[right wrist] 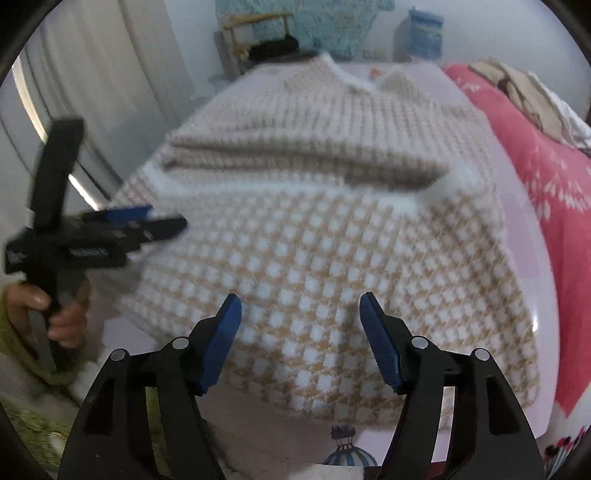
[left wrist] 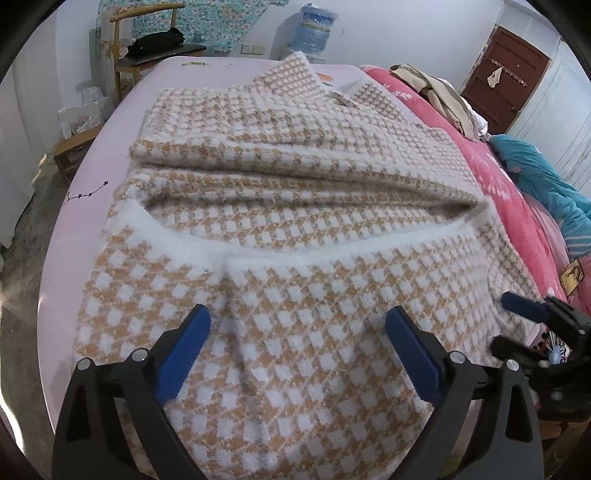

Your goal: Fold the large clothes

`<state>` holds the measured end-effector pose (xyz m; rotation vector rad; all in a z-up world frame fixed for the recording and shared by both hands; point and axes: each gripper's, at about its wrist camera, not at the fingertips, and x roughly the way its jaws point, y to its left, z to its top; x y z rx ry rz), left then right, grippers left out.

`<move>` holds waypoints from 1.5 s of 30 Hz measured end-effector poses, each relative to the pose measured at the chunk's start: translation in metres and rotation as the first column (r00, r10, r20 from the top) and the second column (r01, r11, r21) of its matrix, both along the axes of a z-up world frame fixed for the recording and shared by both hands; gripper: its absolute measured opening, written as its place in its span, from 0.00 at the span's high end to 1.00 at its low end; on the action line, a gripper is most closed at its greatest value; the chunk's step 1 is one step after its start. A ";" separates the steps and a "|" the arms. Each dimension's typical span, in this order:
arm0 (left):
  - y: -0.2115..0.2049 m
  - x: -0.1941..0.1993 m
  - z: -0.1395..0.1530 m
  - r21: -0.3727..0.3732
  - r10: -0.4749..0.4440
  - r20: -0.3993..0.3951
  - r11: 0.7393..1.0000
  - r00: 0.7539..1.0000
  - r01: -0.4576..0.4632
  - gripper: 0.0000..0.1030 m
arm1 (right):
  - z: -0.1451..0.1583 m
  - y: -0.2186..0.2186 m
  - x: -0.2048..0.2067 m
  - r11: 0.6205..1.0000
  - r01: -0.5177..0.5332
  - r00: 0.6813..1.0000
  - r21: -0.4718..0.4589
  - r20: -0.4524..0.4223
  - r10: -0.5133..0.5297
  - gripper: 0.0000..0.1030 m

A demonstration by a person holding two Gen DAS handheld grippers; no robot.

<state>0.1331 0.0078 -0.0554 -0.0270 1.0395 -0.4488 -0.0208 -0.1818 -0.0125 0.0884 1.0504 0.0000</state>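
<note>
A large tan-and-white checked knit garment (left wrist: 295, 206) lies on the lilac bed sheet (left wrist: 122, 110), its near part folded back over the rest with a white band across the middle. It also shows in the right wrist view (right wrist: 314, 229). My left gripper (left wrist: 297, 317) is open and empty just above the near part of the garment. My right gripper (right wrist: 301, 306) is open and empty above the garment's near edge. The right gripper also shows at the right edge of the left wrist view (left wrist: 517, 306). The left gripper shows blurred at the left of the right wrist view (right wrist: 147, 221).
A pink floral quilt (left wrist: 498, 192) and a blue blanket (left wrist: 546, 184) lie along the bed's right side, with a pile of beige clothes (left wrist: 443, 96) further back. A wooden chair (left wrist: 147, 51) and a water bottle (left wrist: 314, 29) stand behind the bed. A brown door (left wrist: 506, 77) is at the far right.
</note>
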 end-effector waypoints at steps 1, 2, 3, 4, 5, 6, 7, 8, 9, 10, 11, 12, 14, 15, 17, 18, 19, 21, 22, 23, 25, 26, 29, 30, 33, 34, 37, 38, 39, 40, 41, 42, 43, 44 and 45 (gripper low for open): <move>0.000 0.000 0.000 0.000 0.001 0.000 1.000 1.000 -0.001 0.08 | 0.004 0.002 -0.002 1.000 -0.023 1.000 0.003 0.014 0.023 0.38; -0.001 0.000 0.000 0.000 0.002 0.000 1.000 1.000 -0.002 0.07 | 0.004 0.006 -0.001 0.999 -0.043 0.999 -0.007 0.011 0.043 0.38; -0.002 0.000 0.000 0.001 0.002 0.000 1.000 1.000 -0.002 0.07 | 0.000 0.010 -0.001 0.998 -0.051 0.999 -0.025 -0.005 0.051 0.38; -0.002 0.000 -0.001 0.002 0.003 0.000 1.000 1.000 -0.003 0.06 | -0.010 0.014 0.001 0.996 -0.050 0.998 -0.070 -0.048 0.047 0.37; -0.003 0.000 -0.001 0.003 0.004 -0.001 1.000 1.000 -0.004 0.06 | -0.019 0.016 0.001 0.995 -0.042 0.996 -0.095 -0.080 0.034 0.36; -0.004 0.001 -0.001 0.005 0.006 -0.002 1.000 1.000 -0.006 0.06 | -0.021 0.017 -0.001 0.996 -0.030 0.997 -0.083 -0.070 0.024 0.34; -0.004 0.001 -0.001 0.008 0.008 -0.001 1.000 1.000 -0.008 0.06 | -0.020 0.015 -0.001 0.997 -0.021 0.998 -0.071 -0.068 0.016 0.34; -0.004 0.001 -0.001 0.009 0.010 -0.001 1.000 1.000 -0.009 0.06 | -0.020 0.014 0.000 0.998 -0.018 0.997 -0.066 -0.072 0.013 0.34; -0.005 0.001 -0.001 0.008 0.011 -0.002 1.000 1.000 -0.011 0.06 | -0.020 0.014 0.003 0.998 -0.014 0.997 -0.063 -0.071 0.010 0.34; -0.004 0.001 -0.001 0.007 0.011 -0.001 1.000 1.000 -0.011 0.06 | -0.025 0.014 0.007 0.998 -0.011 0.997 -0.056 -0.073 0.007 0.34; -0.004 0.001 -0.001 0.006 0.012 0.000 1.000 1.000 -0.012 0.06 | -0.025 0.013 0.006 0.999 -0.008 0.997 -0.054 -0.073 0.005 0.34; -0.005 0.001 -0.001 0.007 0.013 0.002 1.000 1.000 -0.013 0.06 | -0.025 0.013 0.006 0.998 -0.009 0.997 -0.059 -0.073 0.005 0.34; -0.006 0.000 -0.001 0.009 0.016 0.005 1.000 1.000 -0.016 0.06 | -0.026 0.014 0.007 0.998 -0.010 0.997 -0.065 -0.074 0.005 0.33; -0.006 0.001 -0.001 0.010 0.016 0.005 1.000 1.000 -0.016 0.06 | -0.027 0.015 0.007 0.998 -0.008 0.997 -0.065 -0.074 0.003 0.33; -0.005 0.001 -0.001 0.008 0.020 0.007 1.000 1.000 -0.020 0.06 | -0.027 0.014 0.007 0.998 -0.002 0.997 -0.060 -0.076 -0.003 0.33; -0.006 0.000 -0.001 0.007 0.022 0.008 1.000 1.000 -0.022 0.06 | -0.027 0.014 0.008 0.998 -0.001 0.997 -0.059 -0.077 -0.004 0.33; -0.006 -0.001 -0.001 0.007 0.024 0.009 1.000 1.000 -0.024 0.06 | -0.026 0.015 0.009 0.998 0.000 0.997 -0.060 -0.077 -0.005 0.33; -0.006 -0.001 -0.001 0.008 0.026 0.010 1.000 1.000 -0.026 0.06 | -0.026 0.015 0.009 0.998 0.001 0.997 -0.061 -0.078 -0.006 0.32; -0.006 -0.001 -0.001 0.009 0.027 0.010 1.000 1.000 -0.027 0.06 | -0.027 0.015 0.009 0.998 0.002 0.997 -0.060 -0.078 -0.007 0.32; -0.006 -0.001 -0.001 0.010 0.028 0.010 1.000 1.000 -0.028 0.06 | -0.027 0.015 0.009 0.998 0.003 0.997 -0.059 -0.078 -0.008 0.32; -0.007 -0.001 -0.001 0.010 0.033 0.010 0.999 0.999 -0.033 0.06 | -0.027 0.014 0.009 0.998 0.005 0.997 -0.058 -0.078 -0.010 0.32; -0.007 -0.001 -0.001 0.010 0.032 0.010 0.999 0.999 -0.032 0.06 | -0.027 0.014 0.009 0.998 0.006 0.997 -0.057 -0.078 -0.010 0.32; -0.006 0.000 -0.001 0.010 0.031 0.011 0.999 0.999 -0.031 0.06 | -0.027 0.014 0.009 0.999 0.008 0.997 -0.054 -0.078 -0.013 0.32; -0.006 -0.001 -0.001 0.010 0.030 0.010 0.999 0.999 -0.030 0.06 | -0.027 0.014 0.009 0.999 0.008 0.997 -0.053 -0.078 -0.012 0.32; -0.007 -0.001 -0.001 0.010 0.030 0.010 0.999 0.999 -0.030 0.06 | -0.027 0.013 0.009 0.999 0.007 0.997 -0.053 -0.078 -0.012 0.32; -0.007 -0.001 -0.001 0.010 0.030 0.010 0.999 0.999 -0.031 0.06 | -0.027 0.013 0.009 0.999 0.008 0.997 -0.052 -0.078 -0.012 0.32; -0.006 0.000 -0.001 0.011 0.031 0.011 0.999 0.999 -0.031 0.06 | -0.026 0.012 0.008 0.999 0.006 0.997 -0.051 -0.079 -0.010 0.32; -0.006 0.000 -0.001 0.012 0.031 0.010 0.999 0.999 -0.032 0.06 | -0.026 0.012 0.009 0.999 0.007 0.997 -0.050 -0.079 -0.011 0.32; -0.007 0.000 -0.001 0.012 0.032 0.010 0.999 0.999 -0.032 0.06 | -0.026 0.012 0.009 0.999 0.009 0.997 -0.048 -0.078 -0.012 0.32; -0.007 0.000 -0.001 0.012 0.032 0.010 0.999 0.999 -0.032 0.06 | -0.025 0.011 0.009 0.999 0.012 0.997 -0.043 -0.078 -0.015 0.32; -0.006 0.000 -0.001 0.012 0.032 0.009 0.999 0.999 -0.032 0.06 | -0.025 0.010 0.009 0.999 0.013 0.997 -0.037 -0.076 -0.016 0.32; -0.007 0.000 -0.001 0.012 0.032 0.009 0.999 0.999 -0.032 0.06 | -0.023 0.008 0.009 0.999 0.020 0.997 -0.026 -0.072 -0.022 0.32; -0.007 0.000 -0.001 0.013 0.032 0.010 0.999 0.999 -0.032 0.06 | -0.022 0.006 0.008 0.999 0.028 0.997 -0.019 -0.067 -0.030 0.32; -0.007 0.000 -0.001 0.013 0.032 0.009 0.999 0.999 -0.032 0.06 | -0.020 0.004 0.008 0.999 0.038 0.997 -0.020 -0.060 -0.039 0.32; -0.007 0.000 -0.001 0.013 0.033 0.009 0.999 0.999 -0.033 0.06 | -0.017 0.003 0.008 0.999 0.047 0.997 -0.024 -0.053 -0.048 0.32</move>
